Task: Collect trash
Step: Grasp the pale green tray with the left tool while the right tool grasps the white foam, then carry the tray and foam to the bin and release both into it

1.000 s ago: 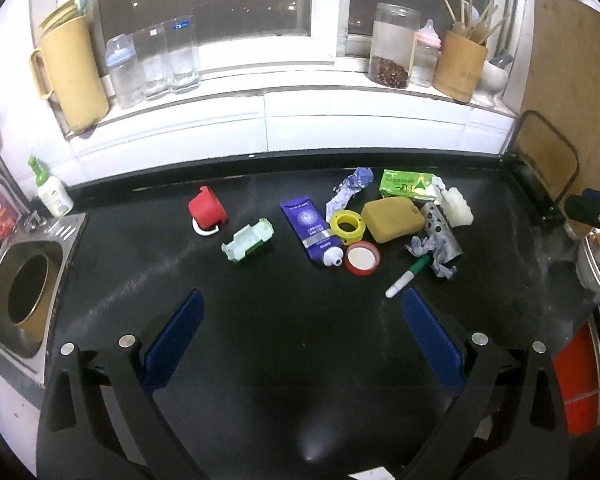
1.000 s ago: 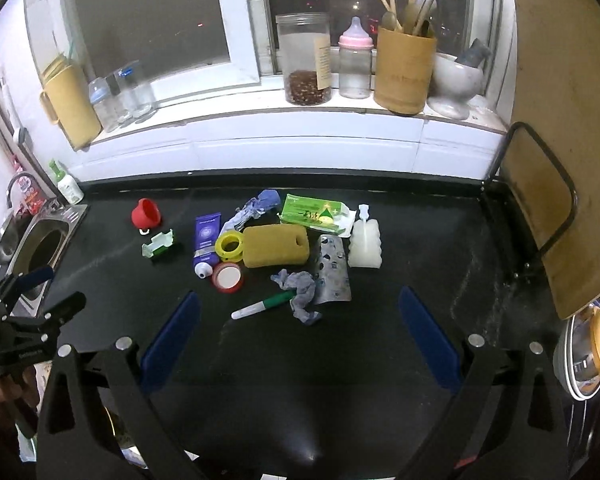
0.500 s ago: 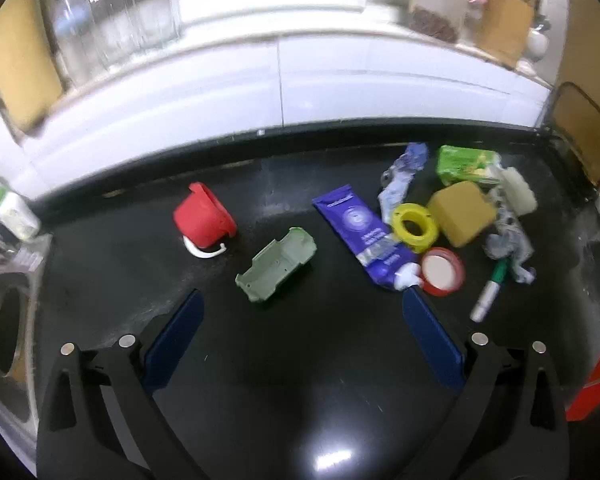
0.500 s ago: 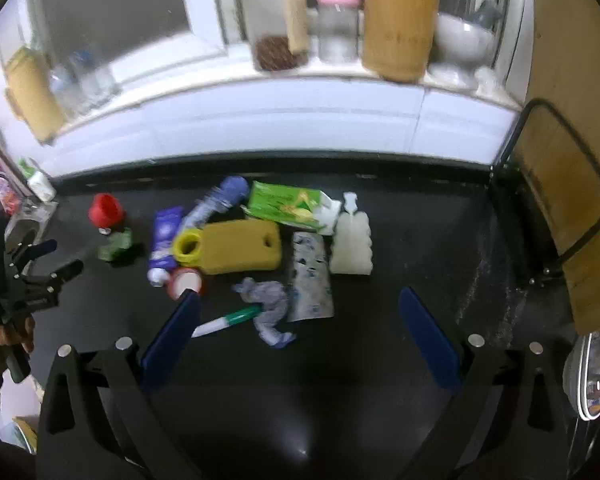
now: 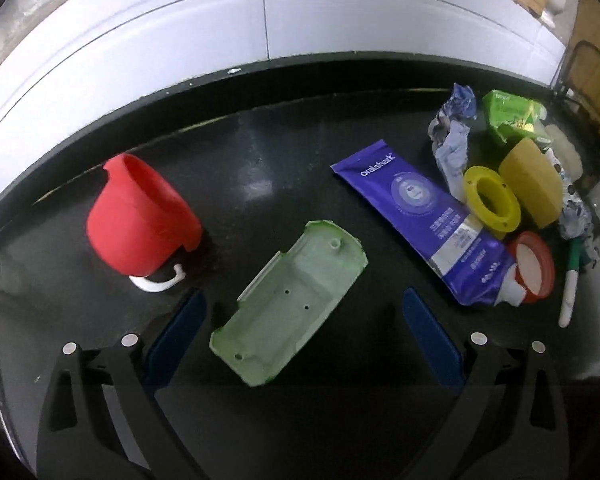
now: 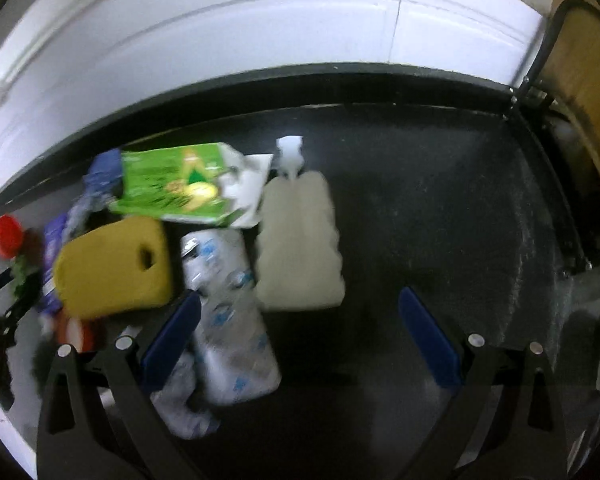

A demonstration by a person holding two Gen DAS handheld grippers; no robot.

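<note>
Trash lies on a black counter (image 5: pixel 260 152). In the left wrist view my left gripper (image 5: pixel 300 320) is open, its blue pads either side of a pale green plastic shell (image 5: pixel 292 308). A red cup (image 5: pixel 140 216) lies left of it, a purple tube (image 5: pixel 424 220), yellow ring (image 5: pixel 492 200) and red-rimmed lid (image 5: pixel 534 268) to the right. In the right wrist view my right gripper (image 6: pixel 300 320) is open just below a translucent white bottle (image 6: pixel 300 240). A silver wrapper (image 6: pixel 228 320), yellow sponge (image 6: pixel 112 264) and green packet (image 6: pixel 172 184) lie to its left.
A white tiled wall (image 5: pixel 260 20) backs the counter. A wire rack with a wooden board (image 6: pixel 580 80) stands at the right end. A green-capped pen (image 5: pixel 572 288) and crumpled blue wrappers (image 5: pixel 452 136) lie among the trash.
Both grippers have moved forward and down toward the counter. The left one now straddles the green shell; the right one has closed in on the white bottle. Both stay open.
</note>
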